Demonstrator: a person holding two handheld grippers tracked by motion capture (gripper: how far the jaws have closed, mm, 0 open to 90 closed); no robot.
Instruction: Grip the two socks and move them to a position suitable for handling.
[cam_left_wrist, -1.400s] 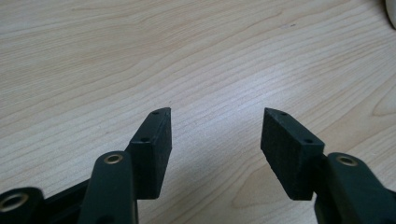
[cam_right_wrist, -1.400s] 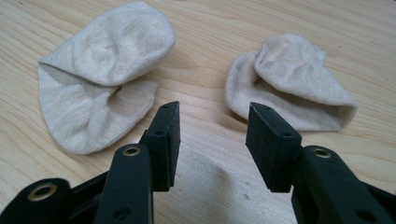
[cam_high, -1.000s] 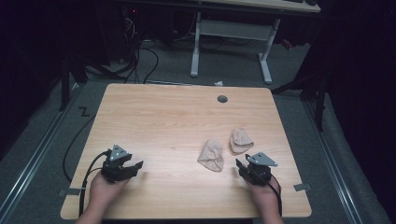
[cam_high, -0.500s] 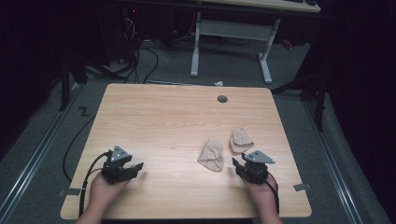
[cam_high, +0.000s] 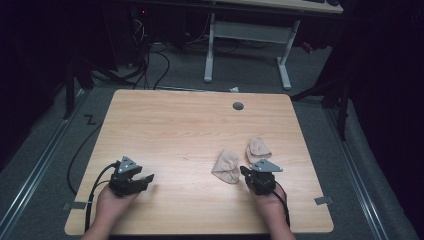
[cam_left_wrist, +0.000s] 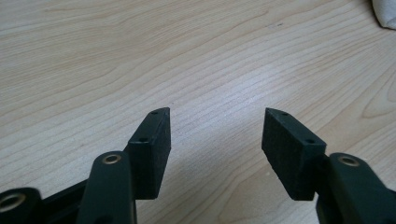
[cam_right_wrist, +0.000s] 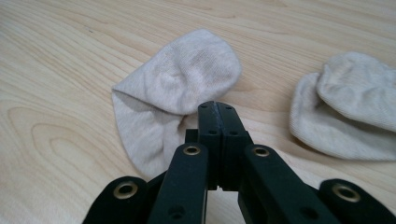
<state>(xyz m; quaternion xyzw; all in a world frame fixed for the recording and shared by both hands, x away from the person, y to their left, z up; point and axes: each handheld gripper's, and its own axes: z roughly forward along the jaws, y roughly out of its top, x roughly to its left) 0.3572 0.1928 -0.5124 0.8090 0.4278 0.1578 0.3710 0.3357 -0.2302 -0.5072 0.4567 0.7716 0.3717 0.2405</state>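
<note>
A wooden tabletop (cam_high: 190, 135) carries everything, with one small grey disc (cam_high: 238, 106) set near its 12 o'clock edge. On the floor beyond it stands a white desk frame (cam_high: 247, 37) among dark cables (cam_high: 150, 62).

Two hands come in from the 6 o'clock edge, each holding one set of tongs. The left tongs (cam_high: 142, 180) sit toward 7 o'clock, low over bare wood; the left gripper view (cam_left_wrist: 215, 135) has their jaws spread wide apart with nothing between them, only woodgrain, and a scrap of pale cloth at the 1 o'clock corner. The right tongs (cam_high: 245, 172) sit toward 5 o'clock; in the right gripper view (cam_right_wrist: 218, 116) their jaws are pressed flat together, holding nothing, the tips over the near edge of a sock.

There are two beige socks. The left sock (cam_high: 226, 166) (cam_right_wrist: 173, 98) lies crumpled just at 10 o'clock of the right tongs, close against the tips; whether they touch cannot be told. The right sock (cam_high: 258, 148) (cam_right_wrist: 345, 112) lies near, at 12 o'clock of the tongs in the high view, apart from the first sock.
</note>
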